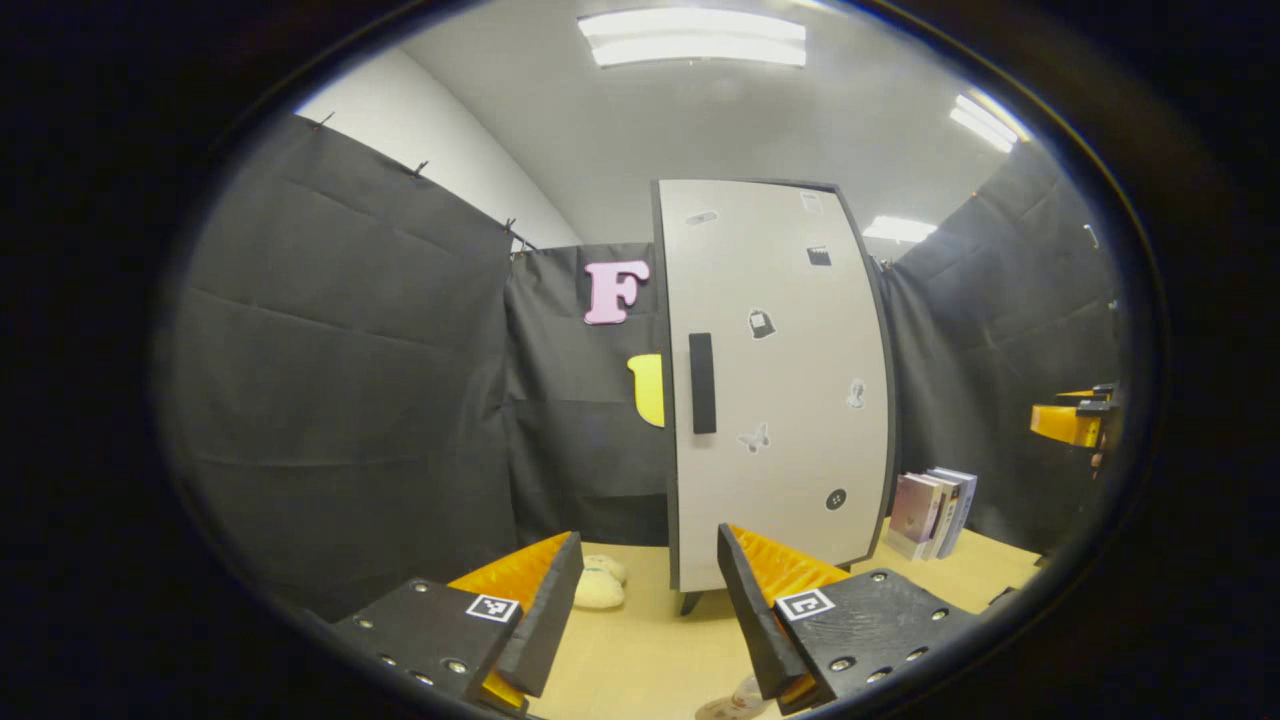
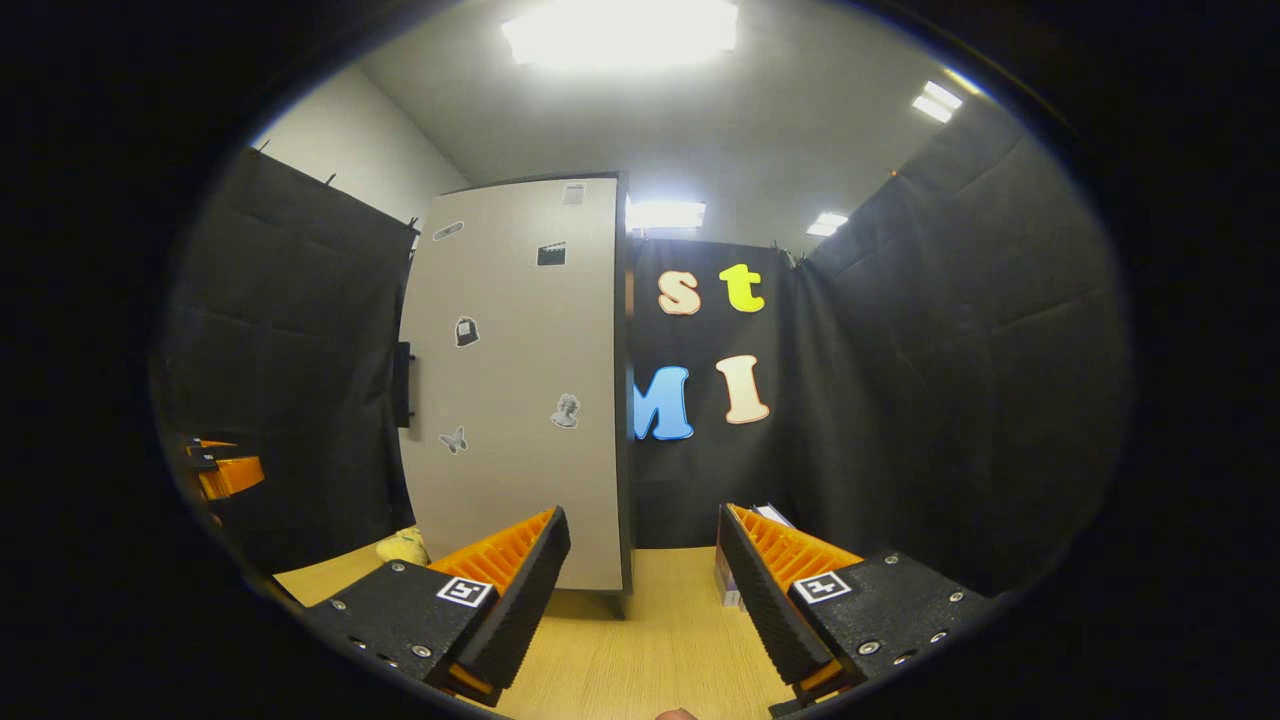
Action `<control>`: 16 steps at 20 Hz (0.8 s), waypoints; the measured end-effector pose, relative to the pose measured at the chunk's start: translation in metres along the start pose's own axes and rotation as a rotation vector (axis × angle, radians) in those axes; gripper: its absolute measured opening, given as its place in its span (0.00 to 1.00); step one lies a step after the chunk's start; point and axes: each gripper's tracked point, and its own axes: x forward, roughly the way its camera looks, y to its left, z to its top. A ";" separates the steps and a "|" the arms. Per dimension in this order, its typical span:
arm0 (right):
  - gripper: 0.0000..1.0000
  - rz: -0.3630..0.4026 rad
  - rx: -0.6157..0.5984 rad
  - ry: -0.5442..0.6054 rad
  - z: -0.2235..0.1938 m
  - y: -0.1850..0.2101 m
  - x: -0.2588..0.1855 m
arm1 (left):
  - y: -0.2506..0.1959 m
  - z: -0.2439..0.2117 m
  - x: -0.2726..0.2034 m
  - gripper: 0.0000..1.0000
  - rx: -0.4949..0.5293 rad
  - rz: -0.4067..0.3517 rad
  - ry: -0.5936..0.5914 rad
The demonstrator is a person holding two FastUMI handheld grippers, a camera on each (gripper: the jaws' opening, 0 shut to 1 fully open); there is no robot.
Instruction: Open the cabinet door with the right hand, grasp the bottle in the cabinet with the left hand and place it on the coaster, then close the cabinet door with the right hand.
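A tall cabinet with a pale door stands on the wooden table, its door closed, so the inside is hidden. A black vertical handle sits at the door's left edge. My left gripper is open and empty, a short way in front of the cabinet's lower left corner. In the right gripper view the same door is seen from the right, with the handle at its far edge. My right gripper is open and empty, level with the cabinet's right corner.
A pale plush toy lies on the table left of the cabinet's foot. Several books stand upright to its right. A small pale object peeks out at the bottom edge. Black cloth walls close the booth.
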 end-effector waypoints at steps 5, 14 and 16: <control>0.93 -0.001 0.004 -0.003 0.001 0.001 0.000 | 0.002 -0.003 0.000 0.77 -0.003 0.007 -0.003; 0.93 -0.003 0.009 0.004 -0.001 0.001 -0.001 | 0.002 -0.007 -0.002 0.78 0.007 0.011 0.000; 0.93 -0.003 0.011 0.002 -0.001 0.001 -0.001 | 0.004 -0.007 -0.003 0.72 0.005 0.013 -0.001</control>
